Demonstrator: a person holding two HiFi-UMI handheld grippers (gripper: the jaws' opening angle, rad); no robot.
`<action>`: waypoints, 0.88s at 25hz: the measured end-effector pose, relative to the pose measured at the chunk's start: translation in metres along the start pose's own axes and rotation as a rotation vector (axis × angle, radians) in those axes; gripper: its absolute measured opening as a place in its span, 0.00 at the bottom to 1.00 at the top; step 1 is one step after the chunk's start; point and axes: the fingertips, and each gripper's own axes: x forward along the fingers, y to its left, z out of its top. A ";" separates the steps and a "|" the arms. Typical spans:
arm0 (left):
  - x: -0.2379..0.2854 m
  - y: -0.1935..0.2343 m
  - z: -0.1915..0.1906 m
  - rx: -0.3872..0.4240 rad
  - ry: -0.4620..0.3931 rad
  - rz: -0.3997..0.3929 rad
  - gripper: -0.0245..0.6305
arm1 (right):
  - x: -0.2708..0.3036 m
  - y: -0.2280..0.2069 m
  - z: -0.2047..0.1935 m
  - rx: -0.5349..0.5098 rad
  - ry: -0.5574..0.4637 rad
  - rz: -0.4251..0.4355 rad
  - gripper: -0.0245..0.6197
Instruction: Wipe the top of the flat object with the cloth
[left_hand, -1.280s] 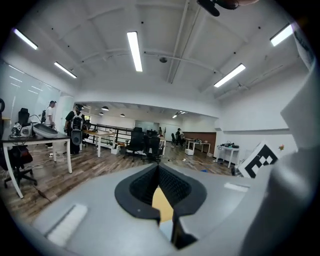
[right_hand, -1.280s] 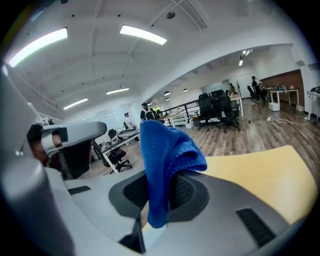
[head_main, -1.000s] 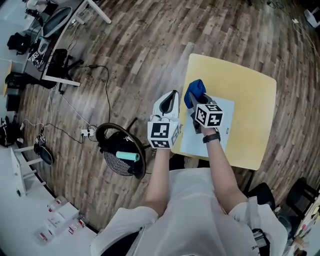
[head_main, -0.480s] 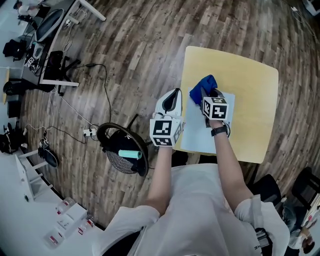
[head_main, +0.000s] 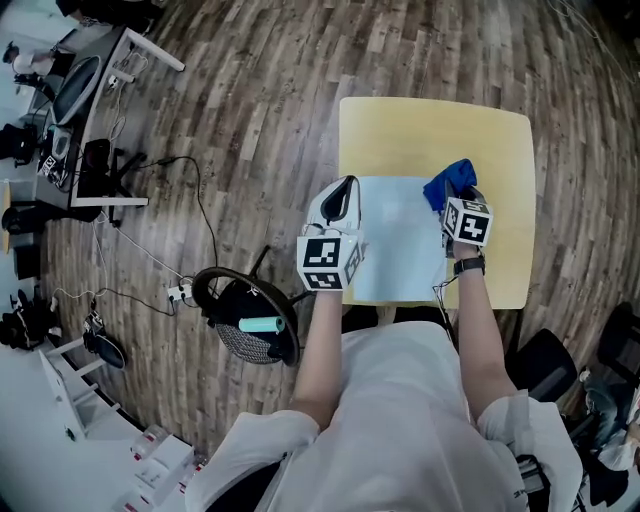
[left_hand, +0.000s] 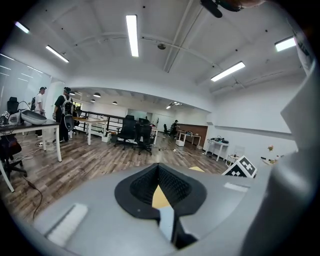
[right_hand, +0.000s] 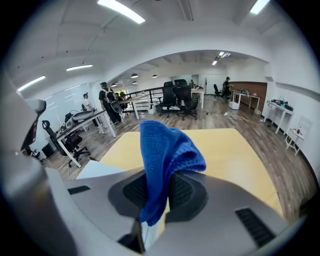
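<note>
- Head view: the right claw (head_main: 452, 197) is clamped on the blue cloth (head_main: 449, 183). It sits at the far right corner of the flat object (head_main: 398, 240), a pale sheet lying on the near half of the yellow tabletop (head_main: 430, 130).
- Head view: the left claw (head_main: 339, 203) is at the sheet's left edge, over the tabletop's left rim. Whether it touches the sheet cannot be told from here.
- Head view: most of the sheet lies bare to the left of the cloth. I judge the wiping should run in straight, overlapping strokes from the right edge towards the left, working from far to near.
- Left gripper view: the left claw's jaws are pressed nearly together with nothing between them. Only a sliver of yellow tabletop (left_hand: 158, 196) and a pale strip show through the hollow of the pads.
- Left gripper view: this claw would serve best resting on the sheet's left margin, so the sheet does not slide or buckle under the strokes.
- Right gripper view: the jaws pinch the cloth (right_hand: 165, 150) at its lower fold, and the rest of it bunches up and forward past the pads. The tabletop (right_hand: 225, 155) lies beyond, and a pale corner of the sheet (right_hand: 95, 170) shows at the left.
- Right gripper view: to wipe well, I would tip this claw down so that the bunched cloth meets the sheet and not the hard jaw tips. The pressure should be light and even.
- Right gripper view: the pinch looks shallow, so a hard drag may pull the cloth loose.
</note>
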 end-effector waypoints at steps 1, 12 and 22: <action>0.000 -0.001 0.001 0.001 0.000 -0.001 0.05 | -0.001 -0.004 0.000 0.001 0.000 -0.006 0.12; -0.027 0.030 0.005 -0.006 -0.004 0.094 0.05 | -0.008 0.132 0.048 0.037 -0.090 0.317 0.12; -0.062 0.058 -0.001 -0.006 -0.006 0.159 0.05 | 0.020 0.254 0.020 -0.044 -0.036 0.458 0.12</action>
